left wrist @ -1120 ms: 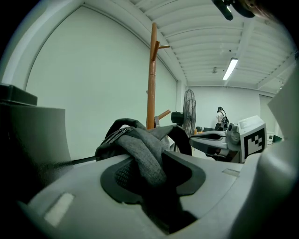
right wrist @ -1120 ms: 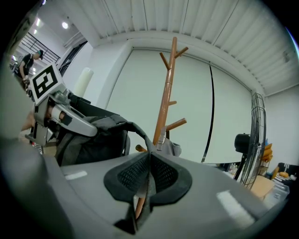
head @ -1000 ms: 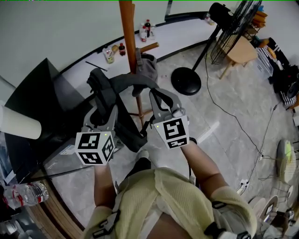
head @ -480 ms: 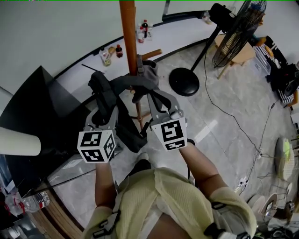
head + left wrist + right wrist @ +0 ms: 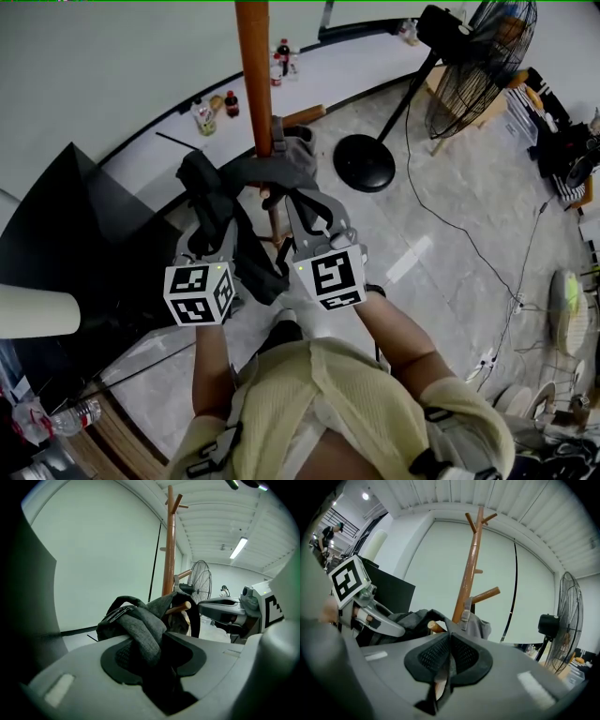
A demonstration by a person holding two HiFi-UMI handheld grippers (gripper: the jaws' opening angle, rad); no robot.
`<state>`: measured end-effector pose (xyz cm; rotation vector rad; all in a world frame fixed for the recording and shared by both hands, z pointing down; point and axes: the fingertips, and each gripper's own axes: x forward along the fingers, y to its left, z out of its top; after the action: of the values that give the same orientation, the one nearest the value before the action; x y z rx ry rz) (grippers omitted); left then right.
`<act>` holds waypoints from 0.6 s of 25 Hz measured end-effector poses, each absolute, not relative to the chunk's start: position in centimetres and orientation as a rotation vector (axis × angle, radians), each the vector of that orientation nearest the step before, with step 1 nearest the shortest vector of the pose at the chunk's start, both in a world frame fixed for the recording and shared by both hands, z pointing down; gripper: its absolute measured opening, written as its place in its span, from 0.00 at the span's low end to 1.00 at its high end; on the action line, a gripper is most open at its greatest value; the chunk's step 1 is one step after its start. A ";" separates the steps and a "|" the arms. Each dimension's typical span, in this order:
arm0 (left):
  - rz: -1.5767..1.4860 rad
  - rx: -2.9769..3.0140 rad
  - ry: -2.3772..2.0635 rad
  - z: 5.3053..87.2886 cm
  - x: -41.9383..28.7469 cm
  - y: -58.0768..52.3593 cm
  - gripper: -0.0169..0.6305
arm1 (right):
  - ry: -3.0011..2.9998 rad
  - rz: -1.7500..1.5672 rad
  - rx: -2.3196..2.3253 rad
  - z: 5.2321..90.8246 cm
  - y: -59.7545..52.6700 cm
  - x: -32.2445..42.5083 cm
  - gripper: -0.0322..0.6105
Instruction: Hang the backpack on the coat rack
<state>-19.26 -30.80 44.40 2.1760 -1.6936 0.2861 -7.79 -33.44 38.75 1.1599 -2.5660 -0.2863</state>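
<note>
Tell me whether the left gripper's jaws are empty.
No, the left gripper is closed on a thick grey fold of the backpack.

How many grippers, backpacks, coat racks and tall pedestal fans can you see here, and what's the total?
grippers: 2, the left gripper and the right gripper
backpack: 1
coat rack: 1
tall pedestal fan: 1
total: 5

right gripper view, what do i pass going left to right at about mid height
marker cube → coat rack → standing fan; backpack left out, since it lies across the rack on both sides
</note>
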 end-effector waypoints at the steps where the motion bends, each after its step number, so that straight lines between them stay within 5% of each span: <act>1: 0.288 2.172 -1.692 44.8 -19.2 -30.9 0.26 | -2.564 -0.285 1.158 38.9 -33.5 -7.8 0.08; 15: 0.284 2.155 -1.640 48.3 -18.2 -30.6 0.27 | -2.566 -0.292 1.134 40.0 -33.6 -8.5 0.08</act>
<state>-18.23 -30.65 48.28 2.1555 -1.6403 0.2836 -8.50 -33.58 39.99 1.1338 -2.5658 -0.2920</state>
